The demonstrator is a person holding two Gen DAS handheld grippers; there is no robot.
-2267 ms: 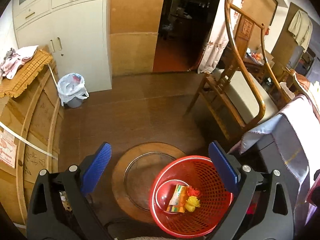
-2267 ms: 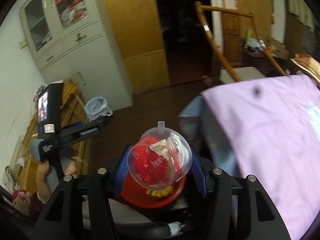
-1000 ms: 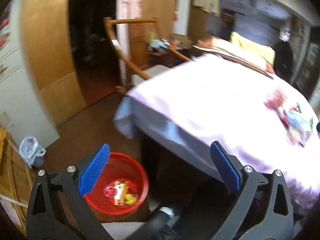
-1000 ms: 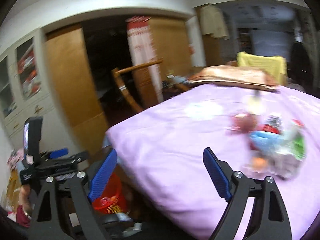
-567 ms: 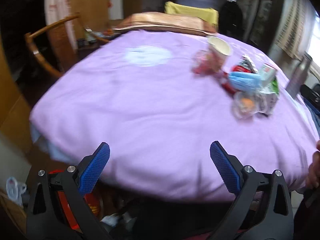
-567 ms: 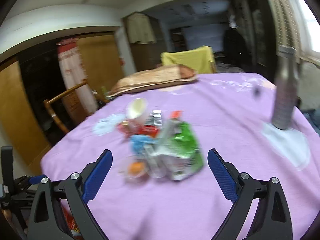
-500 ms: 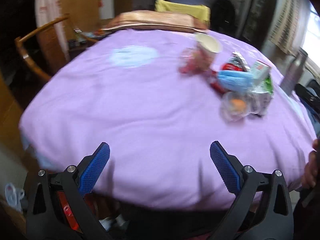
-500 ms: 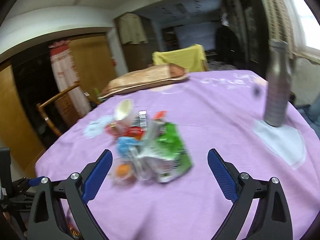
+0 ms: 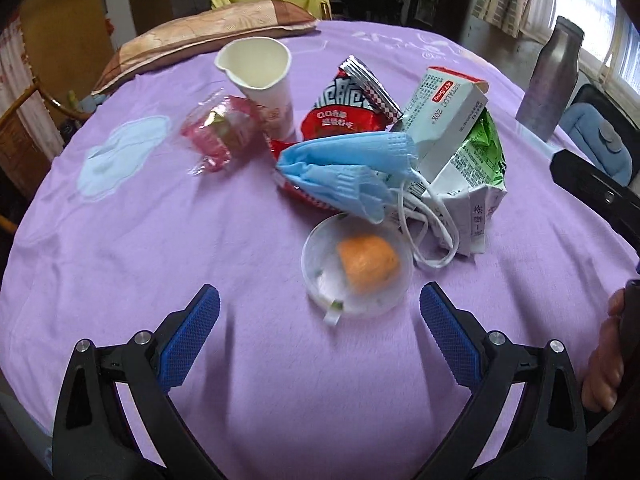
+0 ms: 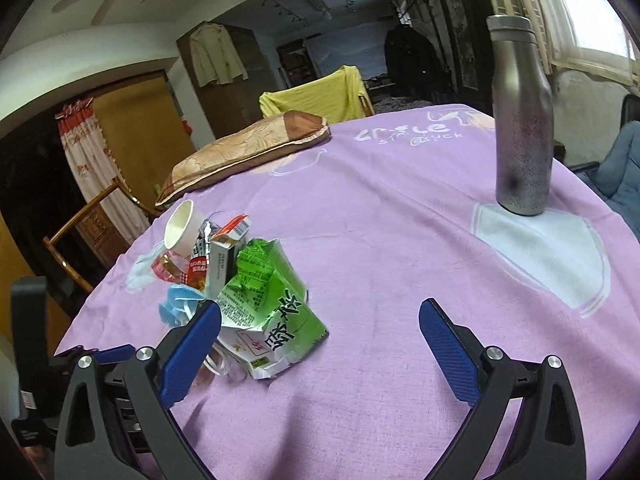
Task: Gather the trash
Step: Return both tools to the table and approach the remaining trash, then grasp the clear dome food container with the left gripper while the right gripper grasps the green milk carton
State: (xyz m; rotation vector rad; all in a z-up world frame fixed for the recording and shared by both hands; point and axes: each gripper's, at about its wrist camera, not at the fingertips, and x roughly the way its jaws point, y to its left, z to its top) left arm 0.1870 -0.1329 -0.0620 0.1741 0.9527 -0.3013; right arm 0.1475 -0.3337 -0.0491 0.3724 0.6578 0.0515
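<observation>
- On the purple cloth, the trash lies in one heap, and the clear lid with an orange lump on it marks the heap's near edge in the left wrist view.
- Just ahead of the left gripper sits that lid, a little toward its right jaw and clear of both pads; the jaws stand wide apart with nothing between them.
- Behind the lid, touching or overlapping it, comes the blue mask, its long axis running across the jaws' line, its white loops trailing down beside the lid.
- Beyond the mask stand the paper cup, the red packet and the white box; left of the cup lies a pink wrapper.
- To the right of the lid rests the green bag, which in the right wrist view lies just beside the right gripper's left jaw, its long axis running away from the camera.
- The right gripper's jaws have just been opening and now stand fully spread, empty, with bare cloth between them.
- Well apart from the lid, at the far right, stands a steel bottle.
- Judged from this, the left gripper is nearer the lid and the right nearer the green bag; either needs only a short push forward.
</observation>
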